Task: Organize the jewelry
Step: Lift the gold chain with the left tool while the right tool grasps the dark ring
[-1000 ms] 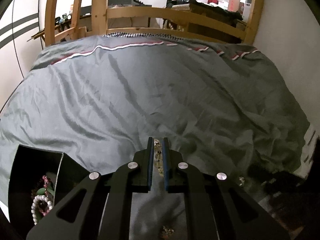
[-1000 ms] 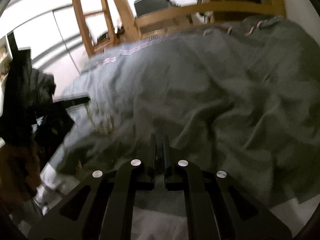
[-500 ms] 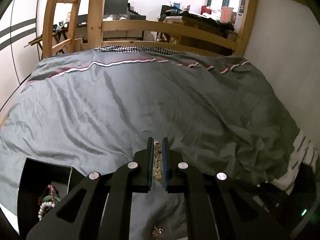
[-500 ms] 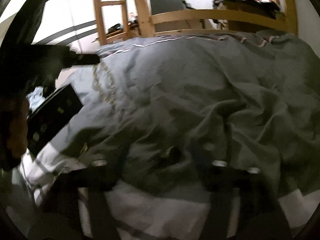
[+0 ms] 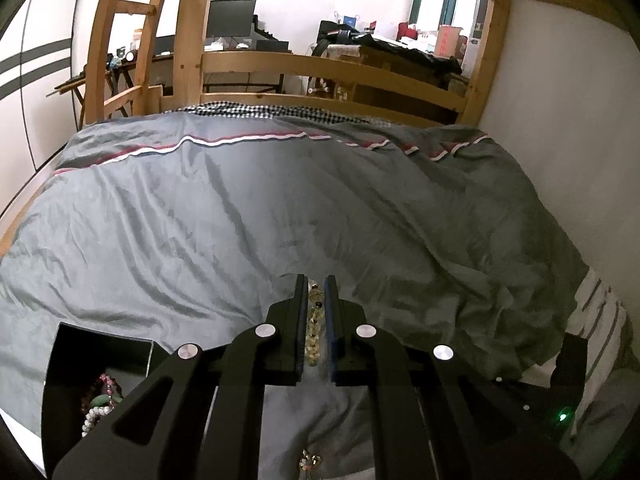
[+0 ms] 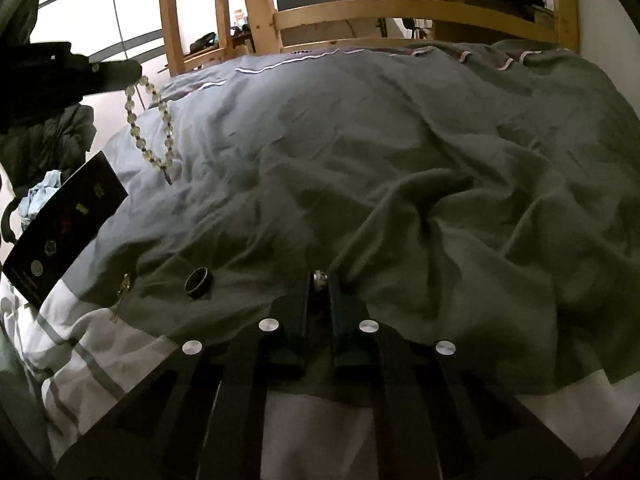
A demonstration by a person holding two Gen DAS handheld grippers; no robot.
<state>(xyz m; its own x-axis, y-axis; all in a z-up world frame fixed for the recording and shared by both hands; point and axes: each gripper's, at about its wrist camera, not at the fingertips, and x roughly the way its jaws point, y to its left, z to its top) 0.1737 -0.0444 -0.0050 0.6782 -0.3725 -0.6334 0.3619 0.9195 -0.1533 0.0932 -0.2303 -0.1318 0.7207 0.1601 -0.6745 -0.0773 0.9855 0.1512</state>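
My left gripper [image 5: 314, 282] is shut on a strand of pale yellow beads [image 5: 314, 332] pinched between its blue pads. In the right wrist view the same left gripper [image 6: 120, 72] is at the upper left, and the bead strand [image 6: 138, 136] hangs from it in a loop above the bed. The right gripper [image 6: 320, 286] rests low on the grey duvet, shut on a small silver ring [image 6: 319, 275] at its fingertips. A black jewelry box [image 5: 100, 354] stands open at the lower left with pearl and pink beads inside.
A dark ring [image 6: 198, 282] and a thin gold piece [image 6: 125, 286] lie on the duvet [image 6: 400, 140] left of the right gripper. Another small gold piece [image 5: 310, 462] lies below the left gripper. The black box [image 6: 68, 220] sits at the bed's left edge. A wooden bed frame [image 5: 320, 72] rises behind.
The left gripper has lifted with the bead strand, which now hangs free. The right gripper opened, blurred, then shut on the small silver ring.
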